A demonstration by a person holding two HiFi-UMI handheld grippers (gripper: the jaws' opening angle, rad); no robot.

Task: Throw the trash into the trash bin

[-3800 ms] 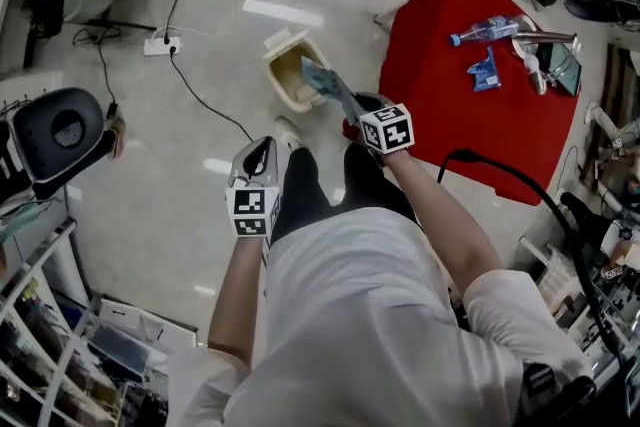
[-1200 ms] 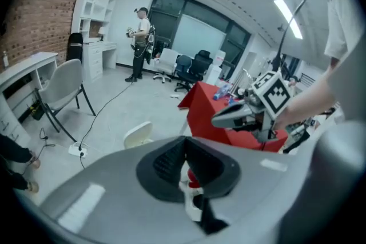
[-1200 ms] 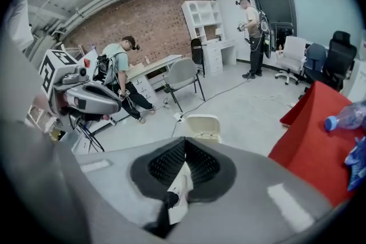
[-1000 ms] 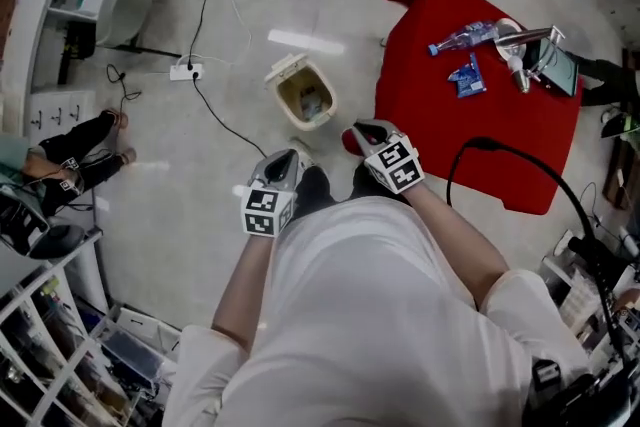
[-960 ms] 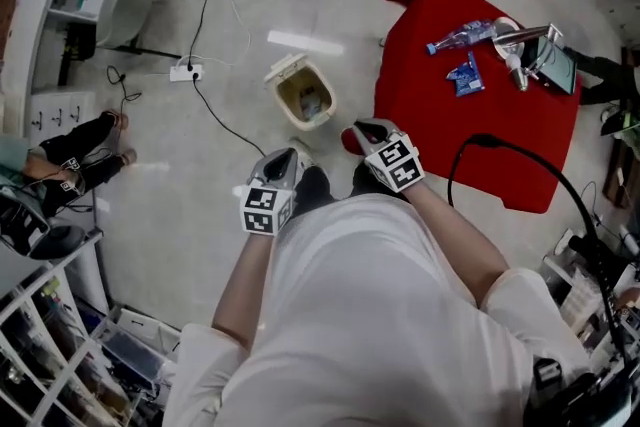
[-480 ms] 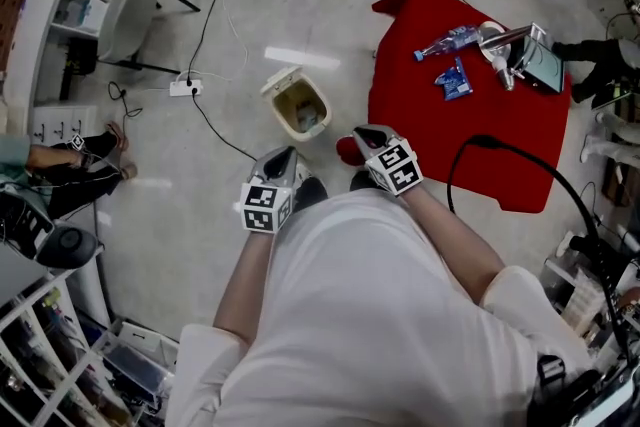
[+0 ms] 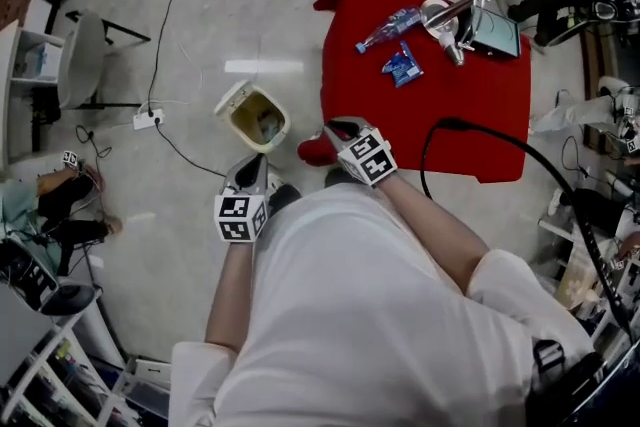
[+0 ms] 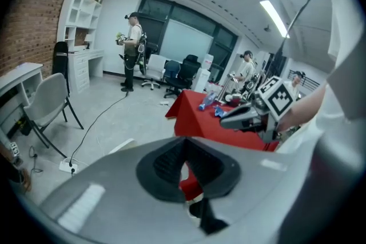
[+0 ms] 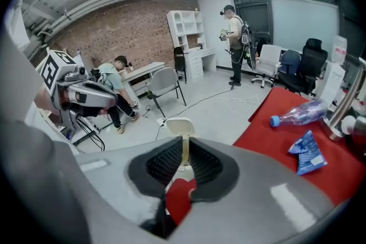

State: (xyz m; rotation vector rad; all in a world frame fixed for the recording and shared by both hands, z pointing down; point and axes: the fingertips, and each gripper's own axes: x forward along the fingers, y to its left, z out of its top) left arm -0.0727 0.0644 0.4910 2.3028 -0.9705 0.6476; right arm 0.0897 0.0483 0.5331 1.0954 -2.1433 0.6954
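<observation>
Hovering empty, the right claw (image 9: 184, 164) holds its jaws a slit apart. They have just been opening, and nothing is between them. The bin (image 7: 240, 126) shows through the gap. The left claw (image 8: 184, 160) has its jaws together and is also empty. In the head view the bin stands on the floor near the left claw, just ahead of it, with trash (image 7: 268, 123) inside. A bottle (image 7: 390, 23) and a wrapper (image 7: 403, 67) lie on the table (image 7: 470, 120), well apart from the right claw.
</observation>
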